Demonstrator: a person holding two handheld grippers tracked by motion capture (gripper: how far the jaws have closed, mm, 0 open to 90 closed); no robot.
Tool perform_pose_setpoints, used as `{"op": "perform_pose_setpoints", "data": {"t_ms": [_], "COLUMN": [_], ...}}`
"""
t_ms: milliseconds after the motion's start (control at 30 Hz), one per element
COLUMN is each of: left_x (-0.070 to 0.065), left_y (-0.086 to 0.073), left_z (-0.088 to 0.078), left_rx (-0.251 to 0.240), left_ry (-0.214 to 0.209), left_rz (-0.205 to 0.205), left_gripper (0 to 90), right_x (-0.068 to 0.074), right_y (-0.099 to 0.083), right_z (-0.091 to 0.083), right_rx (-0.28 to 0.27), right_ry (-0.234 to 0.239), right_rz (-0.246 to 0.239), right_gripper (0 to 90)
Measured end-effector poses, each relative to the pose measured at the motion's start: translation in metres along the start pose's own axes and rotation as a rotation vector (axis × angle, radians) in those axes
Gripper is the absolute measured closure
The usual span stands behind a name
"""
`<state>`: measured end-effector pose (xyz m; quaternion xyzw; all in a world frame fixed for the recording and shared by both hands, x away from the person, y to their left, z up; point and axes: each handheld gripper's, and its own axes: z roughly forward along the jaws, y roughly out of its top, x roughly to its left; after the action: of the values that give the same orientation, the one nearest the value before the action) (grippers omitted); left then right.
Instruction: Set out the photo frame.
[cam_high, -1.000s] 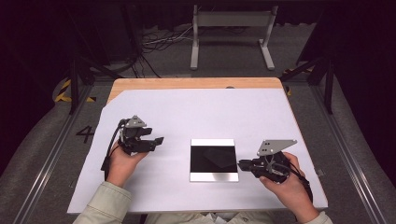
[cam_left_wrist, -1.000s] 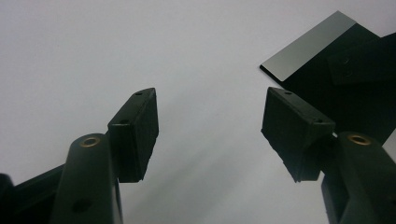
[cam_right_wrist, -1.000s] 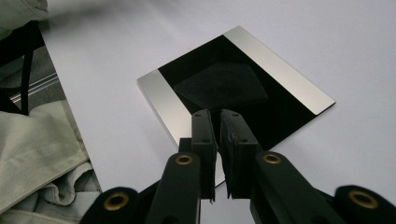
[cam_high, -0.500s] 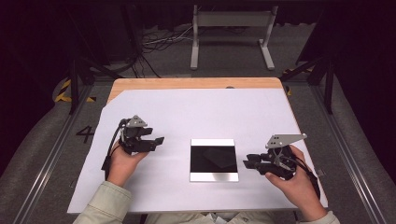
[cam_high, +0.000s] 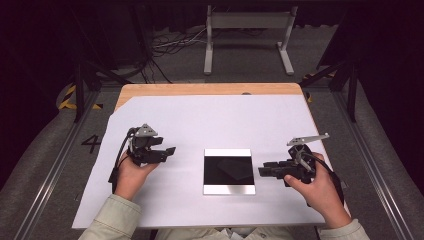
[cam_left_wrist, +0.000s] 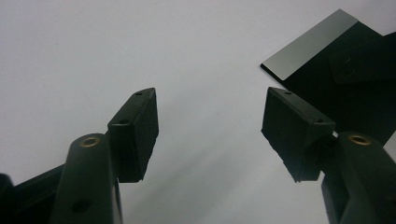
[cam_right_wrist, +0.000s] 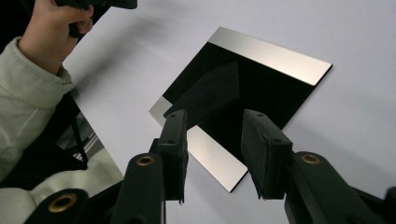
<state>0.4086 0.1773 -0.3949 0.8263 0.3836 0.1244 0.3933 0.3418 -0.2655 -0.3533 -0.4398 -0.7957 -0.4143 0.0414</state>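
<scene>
A square mirror-like plate (cam_high: 229, 170), dark in the middle with pale strips along two edges, lies flat on the white sheet (cam_high: 210, 120). My right gripper (cam_high: 262, 171) sits just right of it, pointing at its right edge; its jaws have just been opening and nothing is between them. In the right gripper view the plate (cam_right_wrist: 261, 88) lies beyond the open right gripper (cam_right_wrist: 212, 135). My left gripper (cam_high: 170, 151) rests left of the plate, apart from it, open and empty. From the left gripper (cam_left_wrist: 210, 116) the plate's corner (cam_left_wrist: 336, 79) is seen at upper right.
The white sheet covers a wooden table (cam_high: 210, 89) whose bare far edge shows. A person's sleeve (cam_right_wrist: 32, 88) and hand (cam_right_wrist: 56, 23) hold the other gripper across the sheet. Metal stand legs (cam_high: 247, 22) and cables lie on the floor beyond the table.
My right gripper has drawn back to the right, away from the plate's edge, and its jaws have spread apart. The left gripper and the plate have stayed put.
</scene>
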Motion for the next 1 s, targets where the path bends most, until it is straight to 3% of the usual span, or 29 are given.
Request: {"op": "perform_pose_setpoints", "data": {"t_ms": [133, 300, 600, 1000], "left_x": [0.001, 0.001, 0.002, 0.002], "left_y": [-0.001, -0.001, -0.001, -0.001], "left_z": [-0.001, 0.0, 0.0, 0.0], "left_rx": [0.001, -0.001, 0.004, 0.0], "left_ry": [-0.002, 0.003, -0.001, 0.0], "left_rz": [0.0, 0.0, -0.001, -0.002], "left_gripper": [36.9, 36.9, 36.8, 36.8], "right_x": [-0.005, -0.011, -0.021, -0.024], "right_y": [0.004, 0.007, 0.02, 0.03], "right_z": [0.003, 0.007, 0.016, 0.028], "right_rx": [0.031, 0.037, 0.068, 0.116], "right_ry": [0.012, -0.028, 0.032, 0.053], "right_rz": [0.074, 0.147, 0.291, 0.368], "right_gripper": [59.9, 55.2, 51.6, 53.8]}}
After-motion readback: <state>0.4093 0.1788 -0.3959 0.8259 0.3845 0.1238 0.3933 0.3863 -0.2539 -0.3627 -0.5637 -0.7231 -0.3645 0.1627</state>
